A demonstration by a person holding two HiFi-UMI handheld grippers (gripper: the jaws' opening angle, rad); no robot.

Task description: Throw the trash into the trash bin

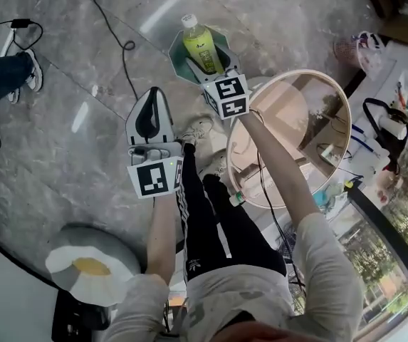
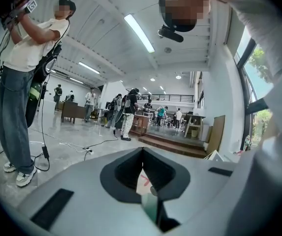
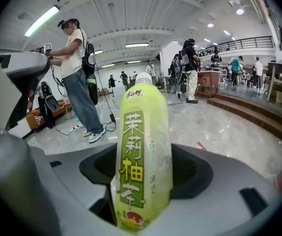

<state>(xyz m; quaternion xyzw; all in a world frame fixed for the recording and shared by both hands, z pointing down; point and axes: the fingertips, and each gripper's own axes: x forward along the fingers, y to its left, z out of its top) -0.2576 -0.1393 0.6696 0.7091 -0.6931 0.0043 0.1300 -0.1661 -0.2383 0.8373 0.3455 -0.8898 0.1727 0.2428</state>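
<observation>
the right claw (image 3: 141, 191) pinches a green bottle (image 3: 143, 136); the left claw (image 2: 142, 151) is pressed together.

Handheld grippers: two, the left gripper (image 1: 152, 100) and the right gripper (image 1: 202, 68). Marker cubes: two, the left marker cube (image 1: 156, 179) and the right marker cube (image 1: 230, 96), one per gripper. Green tea bottle (image 1: 201, 47): one, with one white cap (image 1: 189, 21). Round table (image 1: 297, 72): one. Fried-egg cushion (image 1: 93, 266): one. Pink mesh bag (image 1: 353, 47): one. Nearby bystander (image 2: 27, 73): one, seen in both gripper views. The figures farther back in the hall are too small and too overlapped to count.
</observation>
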